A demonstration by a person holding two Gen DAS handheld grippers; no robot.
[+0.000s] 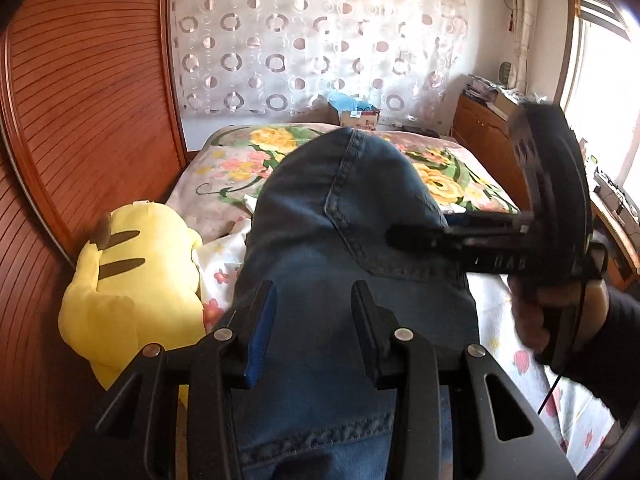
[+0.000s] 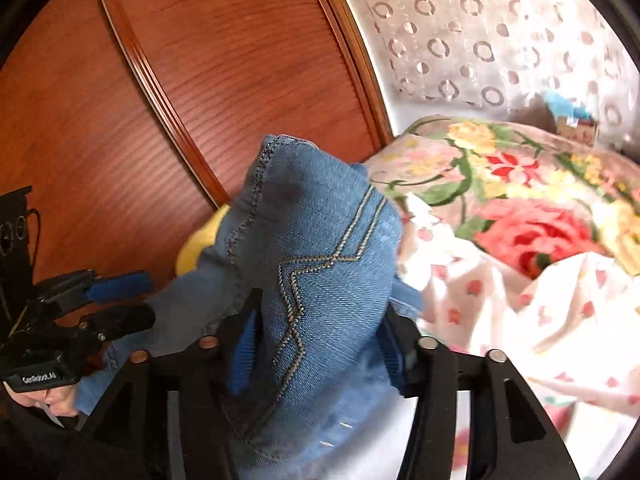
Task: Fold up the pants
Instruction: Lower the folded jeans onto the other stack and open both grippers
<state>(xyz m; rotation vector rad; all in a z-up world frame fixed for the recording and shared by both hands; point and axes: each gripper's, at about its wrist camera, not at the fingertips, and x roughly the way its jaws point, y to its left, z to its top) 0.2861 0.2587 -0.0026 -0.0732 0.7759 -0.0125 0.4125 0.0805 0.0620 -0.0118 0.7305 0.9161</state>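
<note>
- Blue denim pants [image 1: 320, 216] fill the space ahead of both tongs, lifted above a bed [image 1: 532, 320] with floral bedding.
- The left gripper [image 1: 314, 300] has denim between its fingers; they seem closed on the cloth, though folds hide the contact.
- The right gripper [image 2: 320, 328] likewise clamps a bunched, stitched part of the pants.
- Seen from the left tongs, the right tongs reach in from the right side, tips against the denim.
- A yellow plush toy [image 1: 132, 280] sits left of the left tongs.
- Denim looks heavy, limp yet thick: it should drape without slipping. Seams and waistband probably offer the firmest hold.
</note>
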